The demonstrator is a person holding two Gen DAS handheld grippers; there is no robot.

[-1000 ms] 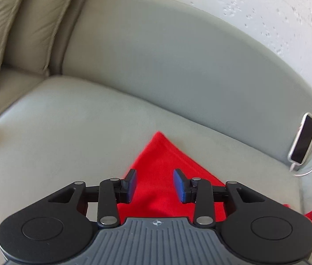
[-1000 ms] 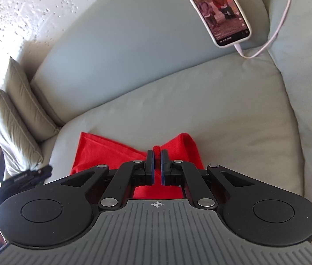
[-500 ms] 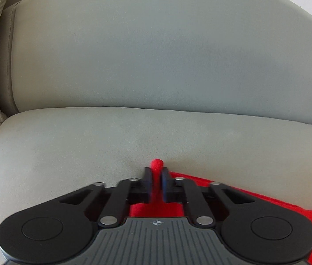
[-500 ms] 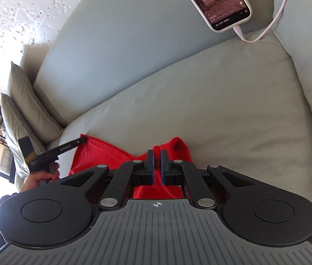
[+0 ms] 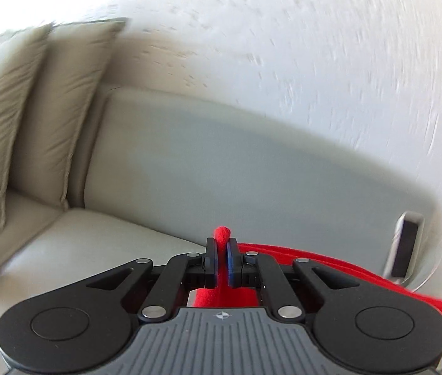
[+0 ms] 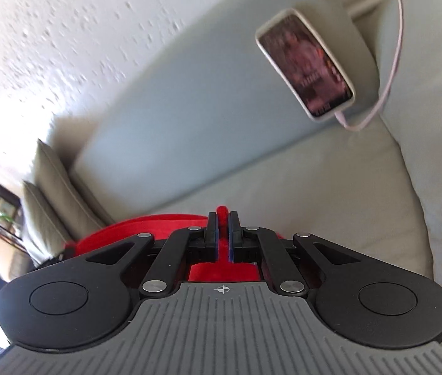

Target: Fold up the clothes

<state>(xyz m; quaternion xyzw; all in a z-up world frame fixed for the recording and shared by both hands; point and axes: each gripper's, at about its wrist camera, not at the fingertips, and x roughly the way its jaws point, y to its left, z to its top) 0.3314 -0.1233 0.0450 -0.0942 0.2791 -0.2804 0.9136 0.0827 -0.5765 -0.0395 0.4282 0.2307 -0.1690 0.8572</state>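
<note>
A: What surrounds the sofa (image 6: pixel 283 193)?
B: A speckled white wall (image 5: pixel 283 47) behind its grey-green backrest; two beige cushions (image 5: pixel 33 109) at its far end. A phone (image 6: pixel 306 65), screen lit, leans on the backrest, cable (image 6: pixel 389 72) trailing.

A: And the garment?
B: A plain red cloth (image 5: pixel 330 268), just above the sofa seat, stretched between both claws. The left gripper (image 5: pixel 221 257) pinches one corner, a nub poking past the pads; the right gripper (image 6: pixel 222 234) pinches another.

A: Anything unclear?
B: The left view is blurred; the grippers hide most of the cloth.
</note>
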